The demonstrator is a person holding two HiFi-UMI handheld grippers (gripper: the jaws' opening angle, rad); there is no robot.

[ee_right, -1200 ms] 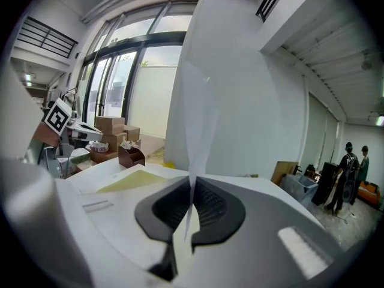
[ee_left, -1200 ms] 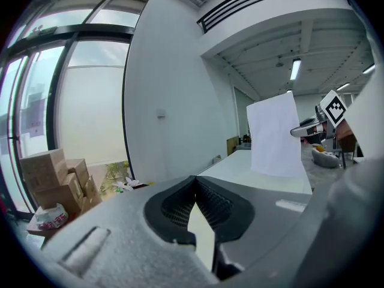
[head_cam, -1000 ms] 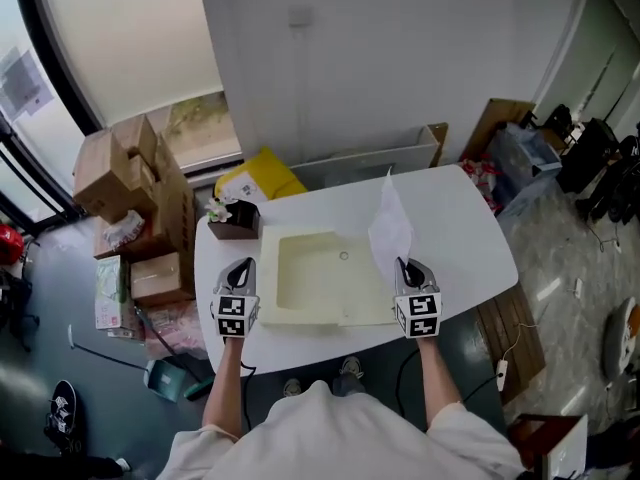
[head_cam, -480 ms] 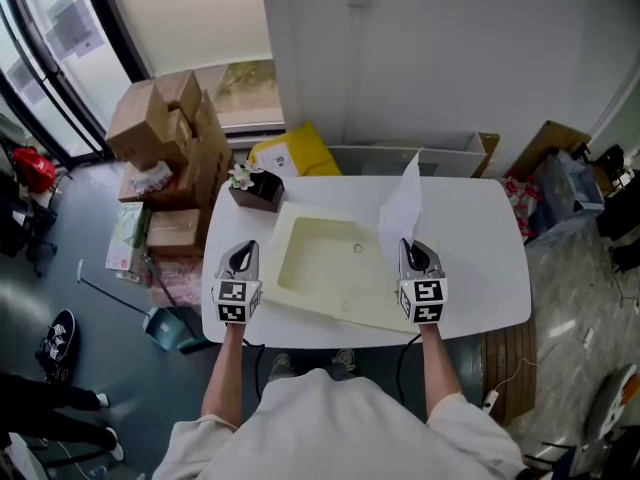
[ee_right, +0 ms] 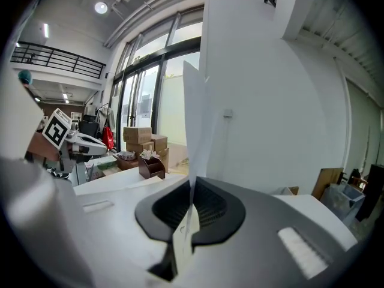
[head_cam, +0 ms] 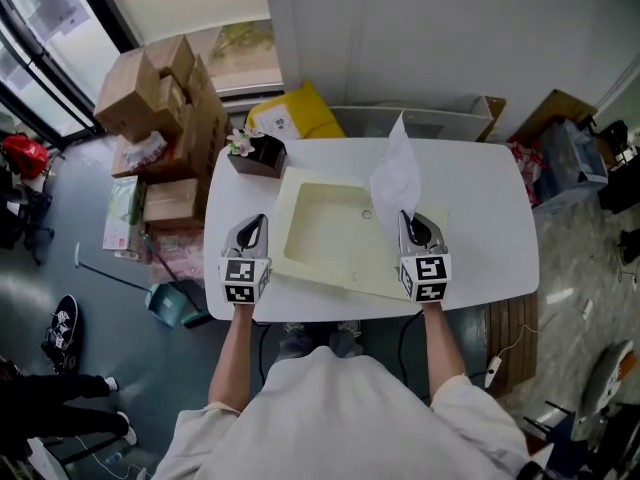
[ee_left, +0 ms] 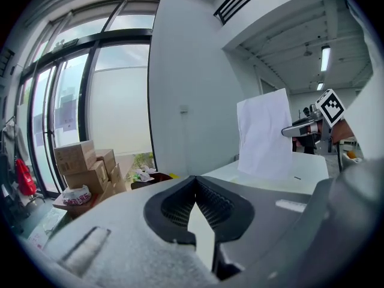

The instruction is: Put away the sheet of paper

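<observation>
1. Right gripper: clamps the bottom edge of the sheet of paper, jaws fully together on it. Holds it upright just right of frame centre, above the right side of the cream tray.
2. Left gripper: closed and empty, left of centre beside the tray's left rim, over the white table.
3. Step in hand, at a guess: carrying the raised sheet to the tray.
4. Next move probably calls for tilting it flat, lowering it inside the rim, then letting go slowly, since thin paper flops.
</observation>
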